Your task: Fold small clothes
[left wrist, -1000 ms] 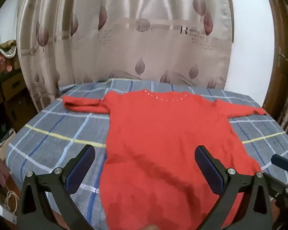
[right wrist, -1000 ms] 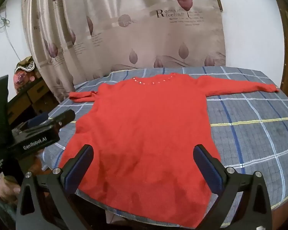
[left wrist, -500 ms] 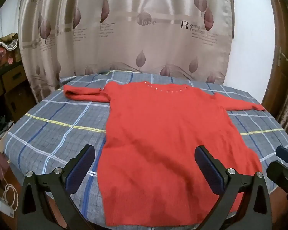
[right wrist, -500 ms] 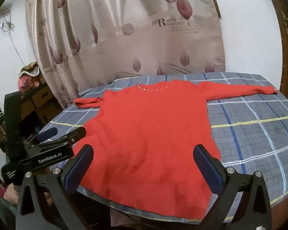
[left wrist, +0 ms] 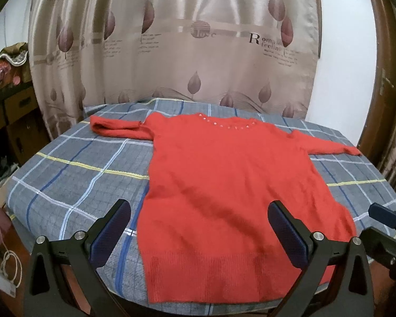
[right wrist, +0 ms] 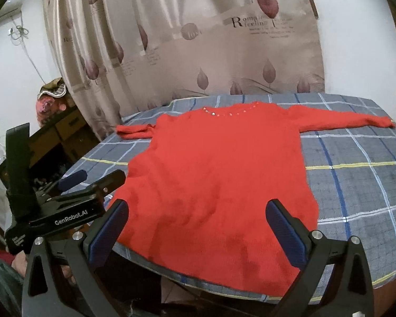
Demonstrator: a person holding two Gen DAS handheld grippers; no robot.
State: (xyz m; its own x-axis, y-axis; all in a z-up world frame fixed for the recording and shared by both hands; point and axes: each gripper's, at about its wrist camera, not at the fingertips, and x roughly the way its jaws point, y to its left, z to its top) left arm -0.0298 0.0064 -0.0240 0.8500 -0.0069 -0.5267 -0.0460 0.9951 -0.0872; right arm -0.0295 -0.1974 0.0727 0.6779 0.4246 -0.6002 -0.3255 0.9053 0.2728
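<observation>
The left gripper (left wrist: 199,233), a black two-finger claw with dark blue pads, is held with its fingers spread wide and nothing between them, above the near hem of a red knitted sweater (left wrist: 232,185). The right gripper (right wrist: 196,233) is likewise spread wide and empty, raised over the near edge of the same garment. The sweater is laid flat, unfolded, on a table covered with a grey checked cloth (left wrist: 74,182), its bead-trimmed neckline (left wrist: 228,124) turned toward the far side. The sleeve seen at the left (left wrist: 116,128) is doubled back on itself (so it looks short), while the other sleeve (right wrist: 343,120) is stretched straight out. A beige leaf-printed curtain (left wrist: 177,52) is seen behind the table.
</observation>
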